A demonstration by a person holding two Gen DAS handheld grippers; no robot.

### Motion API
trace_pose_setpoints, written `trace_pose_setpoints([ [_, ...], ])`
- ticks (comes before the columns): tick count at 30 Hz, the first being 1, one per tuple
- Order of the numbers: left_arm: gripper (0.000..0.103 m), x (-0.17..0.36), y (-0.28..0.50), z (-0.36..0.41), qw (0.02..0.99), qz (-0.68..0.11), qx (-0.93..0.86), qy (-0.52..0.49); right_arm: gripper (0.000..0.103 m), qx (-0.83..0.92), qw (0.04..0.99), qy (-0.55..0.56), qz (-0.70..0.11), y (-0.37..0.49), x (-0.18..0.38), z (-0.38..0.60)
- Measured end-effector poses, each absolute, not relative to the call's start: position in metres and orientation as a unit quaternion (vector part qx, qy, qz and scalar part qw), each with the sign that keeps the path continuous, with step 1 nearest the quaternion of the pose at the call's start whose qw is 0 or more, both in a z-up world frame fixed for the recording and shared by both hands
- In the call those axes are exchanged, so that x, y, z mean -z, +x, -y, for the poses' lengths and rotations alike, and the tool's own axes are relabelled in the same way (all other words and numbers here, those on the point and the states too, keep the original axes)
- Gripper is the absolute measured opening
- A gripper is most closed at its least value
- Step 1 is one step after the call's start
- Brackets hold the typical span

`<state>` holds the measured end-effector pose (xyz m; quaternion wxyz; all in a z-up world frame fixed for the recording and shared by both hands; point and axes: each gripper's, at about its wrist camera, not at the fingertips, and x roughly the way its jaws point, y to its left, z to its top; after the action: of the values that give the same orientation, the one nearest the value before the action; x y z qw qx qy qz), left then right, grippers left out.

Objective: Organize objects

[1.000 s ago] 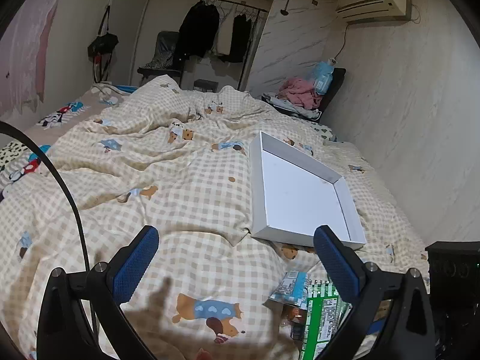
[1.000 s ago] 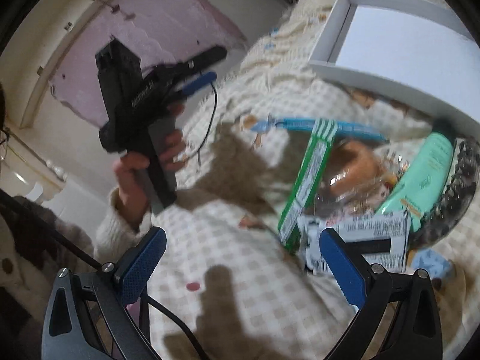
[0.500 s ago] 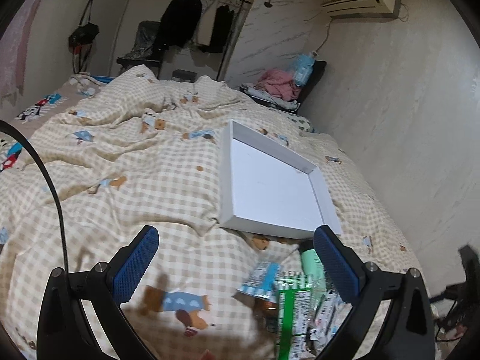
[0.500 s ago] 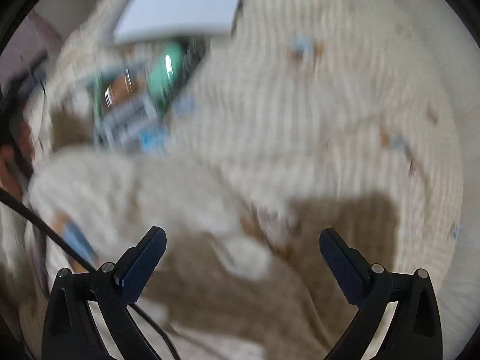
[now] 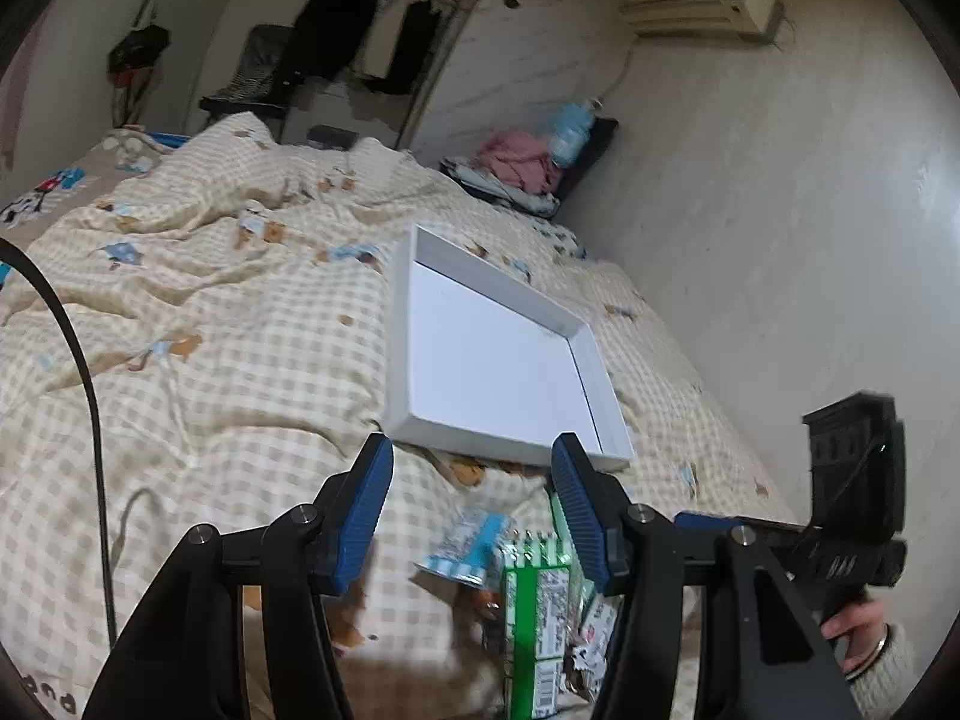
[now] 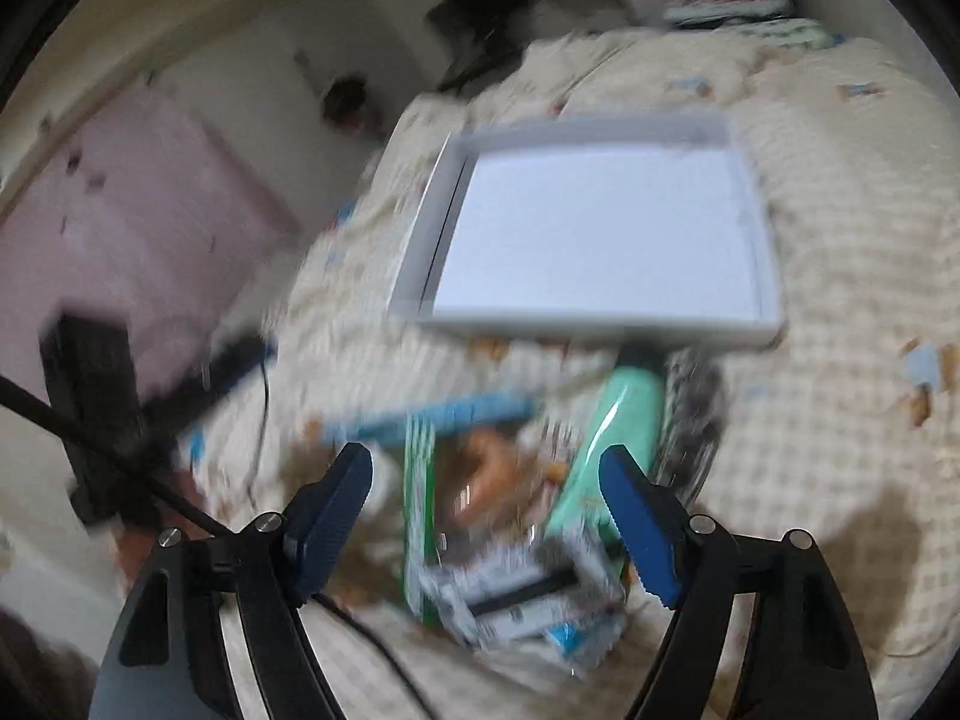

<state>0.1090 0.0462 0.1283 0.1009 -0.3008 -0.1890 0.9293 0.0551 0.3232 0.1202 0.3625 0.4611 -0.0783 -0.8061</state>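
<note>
Narrowing left tool (image 5: 471, 510) gap, nearer tray (image 5: 510, 462).

I see a cream-and-tan checked quilt (image 5: 240, 360) with bear prints, a plain white shallow cardboard tray (image 5: 510, 360) — and a green-and-white striped carton (image 5: 534, 600).

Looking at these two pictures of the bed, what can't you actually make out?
- Right wrist view: the pile of packets is smeared by motion blur; no label is readable.
- Right wrist view: the mint-green bottle's top hides behind the white tray.
- Left wrist view: the green box is cut off by the bottom edge and the left gripper.
</note>
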Motion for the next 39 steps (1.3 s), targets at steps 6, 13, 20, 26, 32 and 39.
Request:
trace_pose_setpoints([
  [6,0.060,-0.129,0.109,-0.052,0.109,0.187,-0.928,-0.302,0.085,0.855,0.366,0.364,0.056,0.062,-0.137,-0.326],
  [13,0.062,-0.127,0.109,-0.047,0.102,0.193,-0.927,-0.304,0.101,0.757,0.424,0.484,0.115,0.035,-0.086,-0.308],
  [20,0.062,-0.130,0.112,-0.051,0.124,0.189,-0.926,-0.303,0.101,0.759,0.338,0.555,0.037,0.062,-0.126,-0.363],
  [26,0.064,-0.131,0.110,-0.057,0.153,0.203,-0.917,-0.308,0.101,0.717,0.183,0.672,-0.019,0.127,-0.120,-0.442],
  [32,0.066,-0.130,0.111,-0.063,0.157,0.190,-0.917,-0.313,0.101,0.759,0.185,0.624,0.029,0.171,-0.100,-0.463],
  [39,0.067,-0.129,0.109,-0.064,0.146,0.181,-0.920,-0.316,0.101,0.860,0.214,0.450,-0.106,0.171,-0.120,-0.408],
])
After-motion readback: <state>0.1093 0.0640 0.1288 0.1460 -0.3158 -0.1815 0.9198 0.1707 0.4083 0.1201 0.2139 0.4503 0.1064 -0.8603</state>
